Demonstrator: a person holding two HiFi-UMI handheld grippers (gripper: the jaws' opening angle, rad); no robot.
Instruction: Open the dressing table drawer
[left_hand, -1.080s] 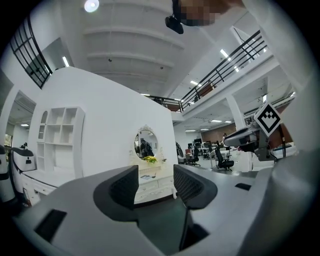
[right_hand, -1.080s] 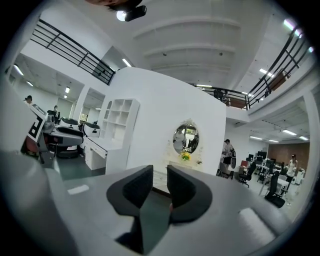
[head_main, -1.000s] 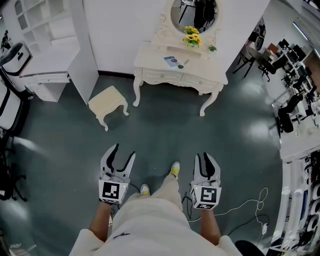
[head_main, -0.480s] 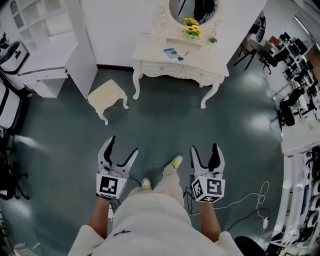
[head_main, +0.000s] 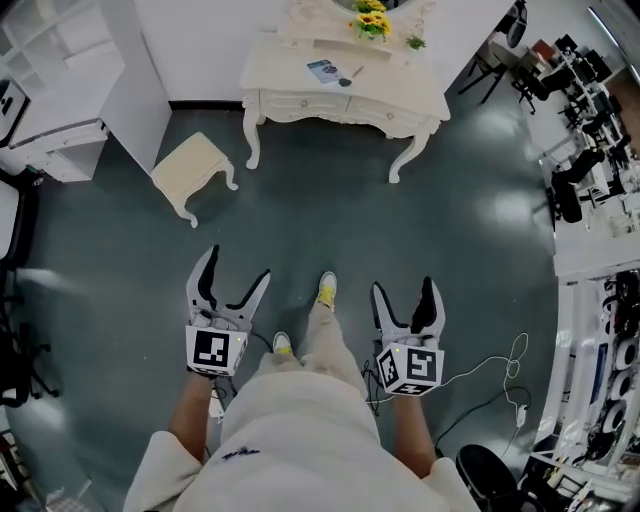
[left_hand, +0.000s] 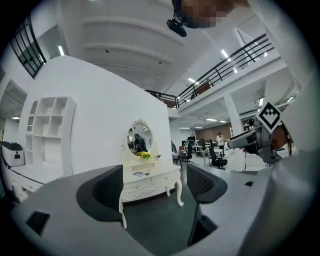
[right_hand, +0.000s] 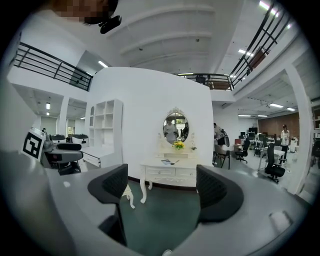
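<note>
Across the dark green floor (head_main: 330, 220) from me, well out of reach, stands the cream dressing table (head_main: 345, 95) against a white wall, and the two drawers (head_main: 300, 104) in its front are both closed. On its top lie a small booklet (head_main: 322, 70) and a bunch of yellow flowers (head_main: 370, 22). A matching stool (head_main: 190, 170) stands apart from the table, to its left in the head view. I hold my left gripper (head_main: 236, 268) and my right gripper (head_main: 404, 290) out low in front of me, one on either side of my legs, both aimed toward the table. Both pairs of jaws have just been opening and now stand wide apart. Nothing is between them; only the distant table shows through each gap, and neither gripper touches anything
</note>
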